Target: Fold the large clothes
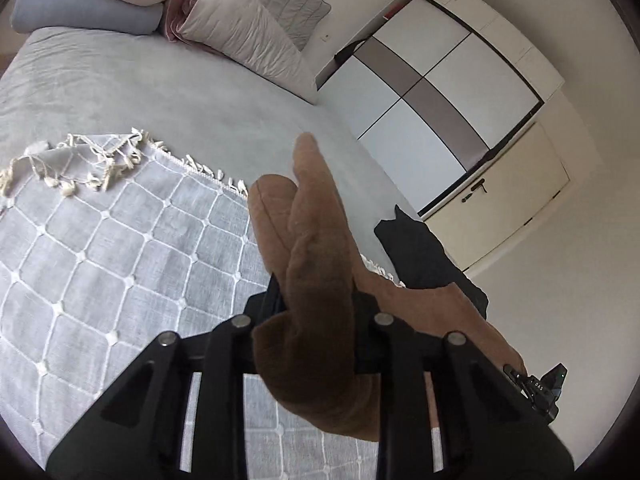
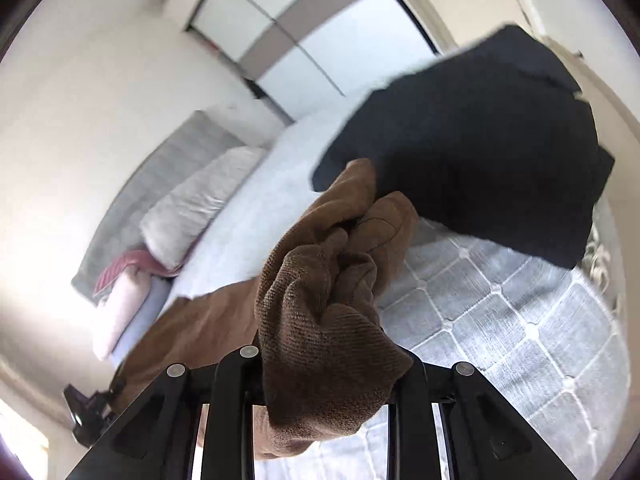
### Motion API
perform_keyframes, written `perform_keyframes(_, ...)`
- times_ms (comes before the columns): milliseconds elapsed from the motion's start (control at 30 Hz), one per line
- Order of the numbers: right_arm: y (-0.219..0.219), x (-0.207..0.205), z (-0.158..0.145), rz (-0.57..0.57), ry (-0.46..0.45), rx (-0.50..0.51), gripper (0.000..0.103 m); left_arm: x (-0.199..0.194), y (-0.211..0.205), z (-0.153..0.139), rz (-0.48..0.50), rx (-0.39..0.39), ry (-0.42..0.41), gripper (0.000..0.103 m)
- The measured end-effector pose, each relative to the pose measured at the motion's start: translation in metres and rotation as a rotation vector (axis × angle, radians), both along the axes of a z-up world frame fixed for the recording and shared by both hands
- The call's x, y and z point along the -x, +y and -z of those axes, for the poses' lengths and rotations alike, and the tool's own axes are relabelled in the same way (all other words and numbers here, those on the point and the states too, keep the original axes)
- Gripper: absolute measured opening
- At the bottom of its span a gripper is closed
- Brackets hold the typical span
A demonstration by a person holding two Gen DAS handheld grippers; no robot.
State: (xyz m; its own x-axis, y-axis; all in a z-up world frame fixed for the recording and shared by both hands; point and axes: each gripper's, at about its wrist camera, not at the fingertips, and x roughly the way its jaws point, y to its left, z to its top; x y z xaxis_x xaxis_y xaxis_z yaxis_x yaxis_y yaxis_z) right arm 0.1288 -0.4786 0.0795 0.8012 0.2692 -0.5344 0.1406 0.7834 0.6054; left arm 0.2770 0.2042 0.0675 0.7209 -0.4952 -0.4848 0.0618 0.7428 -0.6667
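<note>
Brown knit fabric filled both wrist views, and no brand or label on it could be read; the only writing was small white lettering on the black device at the lower right of the left view, too small to make out.

From the left gripper, the brown garment rose straight ahead out of the closed fingers, which were clamped on a bunched fold of it. A strip of the same cloth ran off to the right toward that device. To the left lay a grey throw with a white grid and tasselled fringe, spread on the grey bed. Pillows were stacked far ahead and left, a dark garment lay just right of the brown cloth, and the wardrobe stood beyond the bed's right edge.

From the right gripper, the brown garment was wadded ahead between the fingers, which were pinched shut on it (a tail stretched away to the left). The dark garment lay ahead and right, partly over the throw. Open bed surface lay ahead and left, up to the pillows.
</note>
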Motion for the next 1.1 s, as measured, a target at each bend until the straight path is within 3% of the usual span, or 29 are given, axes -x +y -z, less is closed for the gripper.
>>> perform_keyframes(67, 0.002, 0.023, 0.01, -0.044, 0.021, -0.038, 0.026, 0.028, 0.023, 0.013, 0.033, 0.006, 0.035, 0.031)
perform_keyframes(133, 0.008, 0.045, 0.038, -0.076, 0.073, -0.033, 0.029, 0.054, 0.03, 0.046, 0.054, -0.021, 0.109, 0.036)
perform_keyframes(167, 0.015, 0.052, 0.062, -0.088, 0.123, -0.007, 0.032, 0.063, 0.029, 0.07, 0.058, -0.068, 0.159, 0.042)
perform_keyframes(233, 0.023, 0.06, 0.11, -0.082, 0.239, 0.037, 0.04, 0.077, 0.033, 0.12, -0.011, -0.231, 0.266, 0.043)
perform_keyframes(267, 0.024, 0.065, 0.142, -0.053, 0.31, 0.069, 0.051, 0.081, 0.04, 0.141, -0.039, -0.289, 0.322, 0.047)
perform_keyframes(300, 0.021, 0.07, 0.159, -0.045, 0.307, 0.063, 0.055, 0.086, 0.052, 0.153, -0.034, -0.236, 0.328, 0.062)
perform_keyframes(333, 0.019, 0.078, 0.161, -0.059, 0.259, 0.05, 0.055, 0.092, 0.067, 0.157, -0.044, -0.167, 0.322, 0.066)
perform_keyframes(367, 0.017, 0.082, 0.156, -0.082, 0.241, 0.056, 0.059, 0.092, 0.077, 0.154, -0.065, -0.157, 0.336, 0.067)
perform_keyframes(467, 0.016, 0.084, 0.126, -0.067, 0.269, 0.18, 0.077, 0.084, 0.084, 0.126, -0.055, -0.283, 0.28, 0.068)
perform_keyframes(567, 0.019, 0.078, 0.091, -0.052, 0.217, 0.314, 0.08, 0.062, 0.075, 0.103, -0.017, -0.316, 0.224, 0.07)
perform_keyframes(667, 0.019, 0.043, 0.08, -0.043, 0.209, 0.304, 0.081, 0.019, 0.052, 0.101, 0.034, -0.331, 0.213, 0.071)
perform_keyframes(767, 0.022, -0.007, 0.089, -0.048, 0.241, 0.307, 0.081, -0.036, 0.03, 0.116, 0.055, -0.297, 0.246, 0.071)
perform_keyframes(900, 0.022, -0.07, 0.104, -0.002, 0.275, 0.342, 0.081, -0.098, 0.006, 0.142, 0.057, -0.223, 0.35, 0.067)
perform_keyframes(933, 0.021, -0.082, 0.108, 0.02, 0.274, 0.324, 0.077, -0.107, 0.002, 0.149, 0.051, -0.201, 0.386, 0.06)
perform_keyframes(967, 0.019, -0.088, 0.11, 0.045, 0.27, 0.308, 0.052, -0.113, -0.001, 0.155, 0.047, -0.174, 0.411, 0.031)
perform_keyframes(1000, 0.02, -0.09, 0.112, 0.057, 0.266, 0.296, 0.034, -0.114, -0.004, 0.155, 0.042, -0.169, 0.395, 0.011)
perform_keyframes(1033, 0.021, -0.093, 0.112, 0.067, 0.252, 0.307, 0.021, -0.112, -0.007, 0.152, 0.014, -0.207, 0.354, 0.011)
perform_keyframes(1100, 0.023, -0.095, 0.121, 0.159, 0.29, 0.486, 0.021, -0.112, -0.015, 0.163, -0.057, -0.389, 0.349, 0.015)
